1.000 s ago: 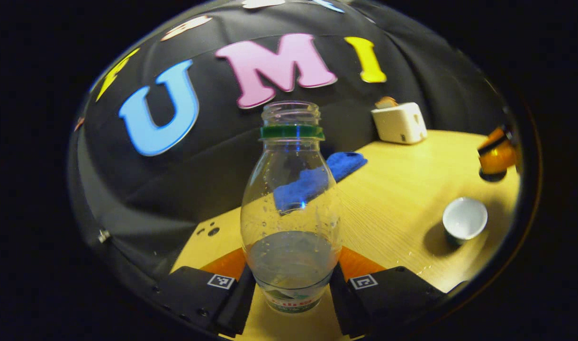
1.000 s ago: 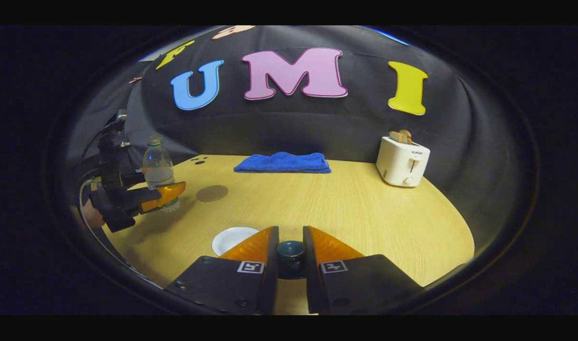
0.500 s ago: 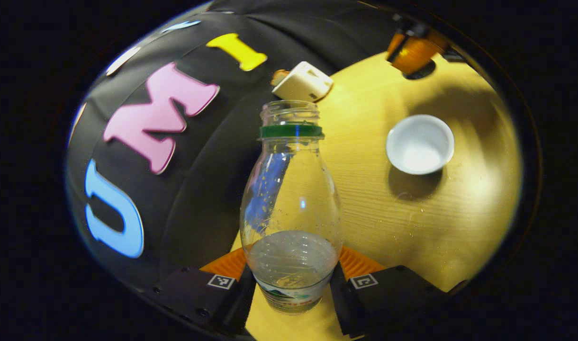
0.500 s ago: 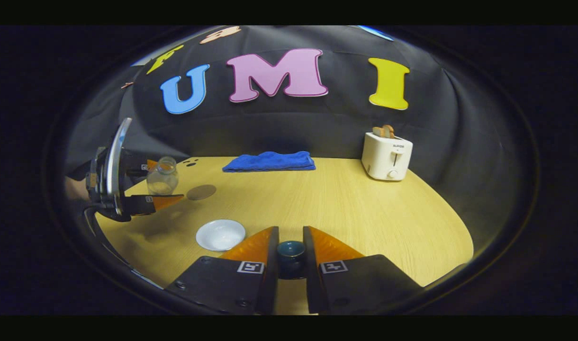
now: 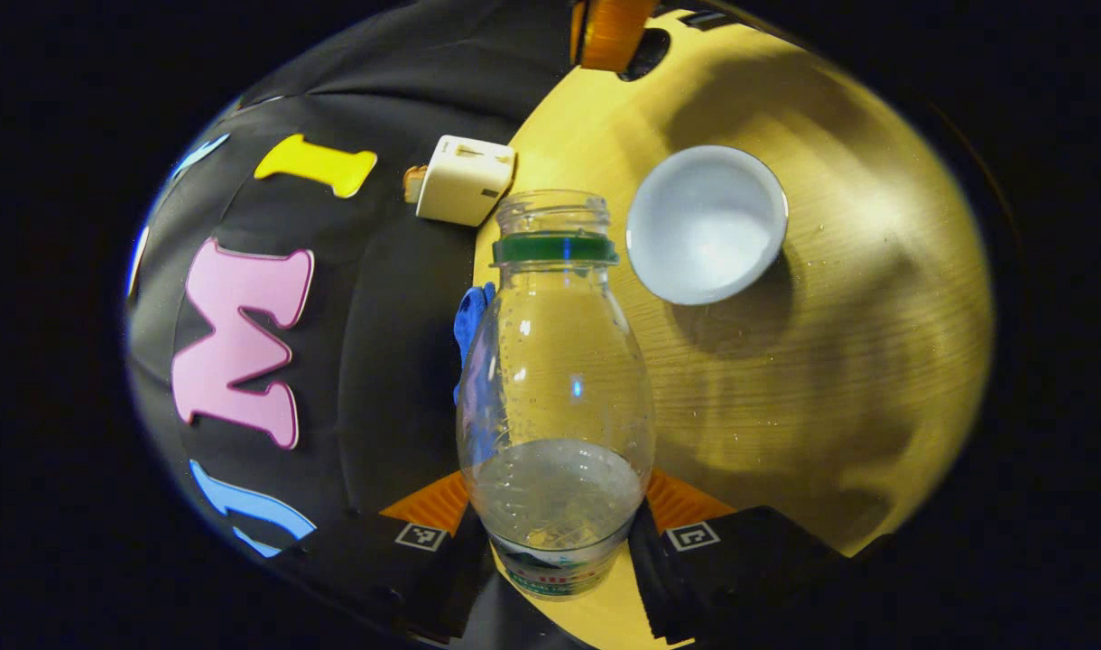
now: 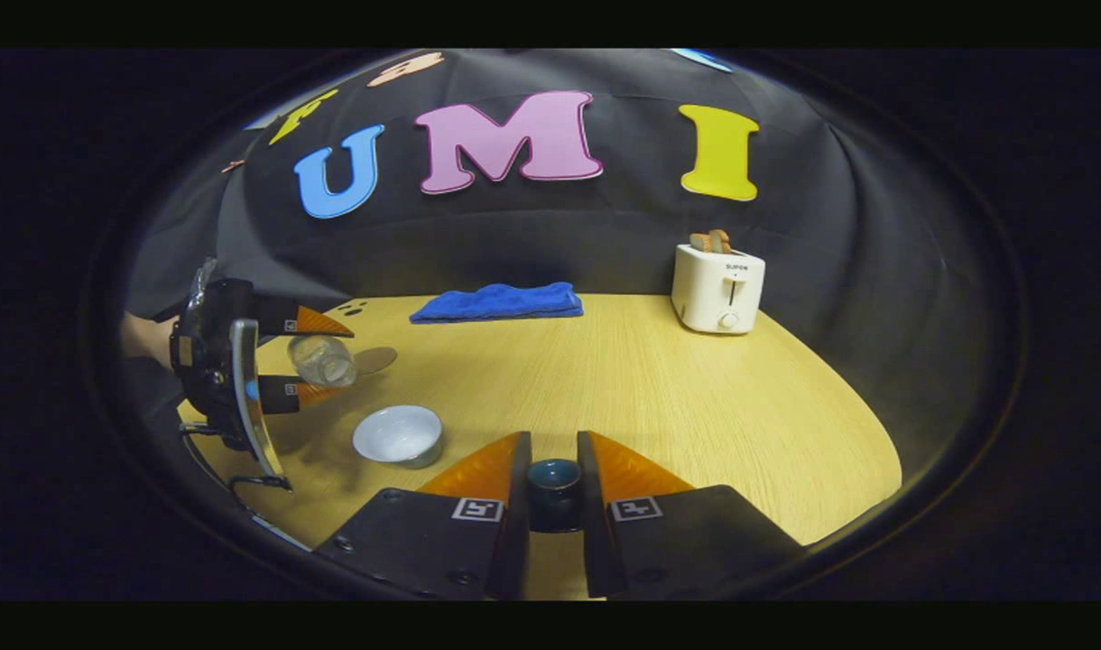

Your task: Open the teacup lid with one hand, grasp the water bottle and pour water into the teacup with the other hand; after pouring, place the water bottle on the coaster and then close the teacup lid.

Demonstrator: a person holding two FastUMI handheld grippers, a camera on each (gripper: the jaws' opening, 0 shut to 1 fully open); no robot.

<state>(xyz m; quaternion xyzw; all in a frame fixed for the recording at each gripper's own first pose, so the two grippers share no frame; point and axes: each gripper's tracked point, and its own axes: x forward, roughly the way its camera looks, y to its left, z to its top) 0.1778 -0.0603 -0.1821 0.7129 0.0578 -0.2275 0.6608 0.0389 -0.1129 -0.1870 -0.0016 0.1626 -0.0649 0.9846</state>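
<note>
In the left gripper view my left gripper [image 5: 558, 498] is shut on the lower body of a clear water bottle [image 5: 555, 379] with a green neck ring and no cap. The bottle is tipped far over, and a little water lies near its base. Its mouth sits just left of the white open teacup [image 5: 706, 224] on the table. In the right gripper view, the tilted bottle [image 6: 321, 359] hangs above and left of the teacup [image 6: 397, 435]. My right gripper [image 6: 553, 449] is shut on the dark teacup lid [image 6: 553, 478]. A round brown coaster [image 6: 376, 358] lies behind the bottle.
A folded blue towel [image 6: 498, 301] lies at the back of the wooden table [image 6: 659, 406]. A white toaster [image 6: 718, 289] with bread stands at the back right. A hand [image 6: 140, 336] holds the left gripper at the table's left edge.
The left gripper has tipped the bottle further over and brought it closer to the teacup. The right gripper has stayed shut on the lid and shifted slightly.
</note>
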